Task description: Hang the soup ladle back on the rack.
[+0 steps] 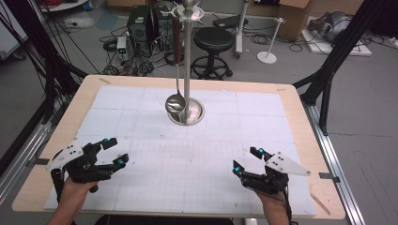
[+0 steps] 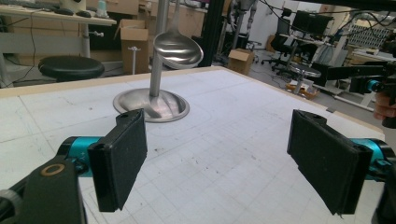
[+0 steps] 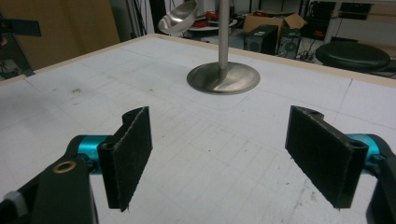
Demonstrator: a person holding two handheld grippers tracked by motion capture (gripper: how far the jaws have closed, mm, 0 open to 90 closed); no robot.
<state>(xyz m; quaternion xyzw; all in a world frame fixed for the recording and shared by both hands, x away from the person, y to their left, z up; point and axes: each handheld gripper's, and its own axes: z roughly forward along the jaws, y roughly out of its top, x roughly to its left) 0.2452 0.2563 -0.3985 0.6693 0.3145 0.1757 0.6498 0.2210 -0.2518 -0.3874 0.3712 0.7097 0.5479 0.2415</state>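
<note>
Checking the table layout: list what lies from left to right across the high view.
left gripper → ladle hanging on the stand → right gripper, all over the white mat.

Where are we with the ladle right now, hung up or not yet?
The ladle already hangs from the stand, its bowl just above the round base. Nothing is in hand: the left gripper and right gripper rest open near the table's front edge. Nothing else looks left.

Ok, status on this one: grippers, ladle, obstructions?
Left gripper open, right gripper open, both empty near the table's front edge. Ladle hangs on stand, untouched. Path between looks clear.
</note>
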